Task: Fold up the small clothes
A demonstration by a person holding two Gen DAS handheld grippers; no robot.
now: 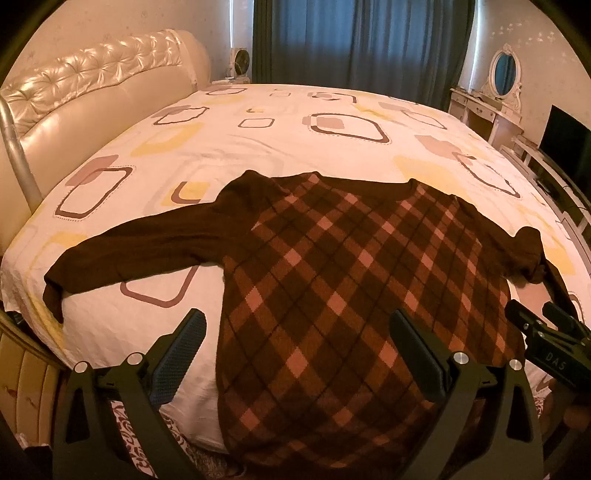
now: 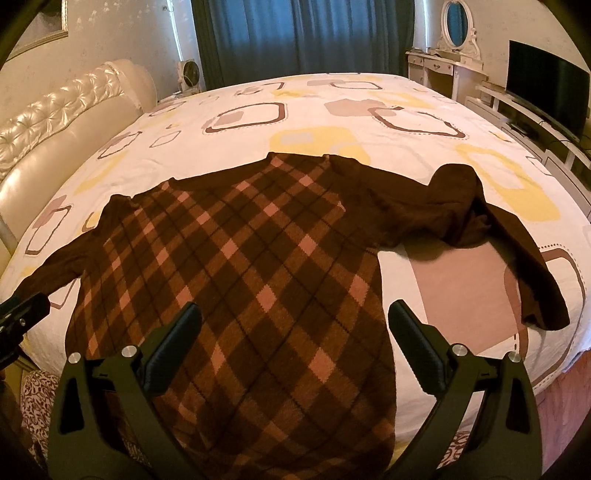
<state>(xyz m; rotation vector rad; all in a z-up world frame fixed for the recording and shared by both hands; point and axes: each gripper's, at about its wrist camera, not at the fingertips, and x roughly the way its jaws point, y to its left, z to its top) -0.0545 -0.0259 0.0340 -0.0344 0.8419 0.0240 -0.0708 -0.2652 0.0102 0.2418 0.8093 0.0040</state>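
Brown argyle sweater (image 1: 332, 280) lies flat on the bed (image 1: 258, 122), its hem nearest me. My left gripper (image 1: 295, 347) and right gripper (image 2: 295, 343) hover above that hem, both spread wide and empty.

Bare sheet (image 1: 258, 144) beyond sweater (image 1: 332, 277): open passage; headboard (image 1: 92, 96) walls left side.

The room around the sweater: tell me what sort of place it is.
Most likely a home bedroom: the argyle sweater lies on a large bed with a tufted headboard, and a dressing table with an oval mirror stands near the curtains.
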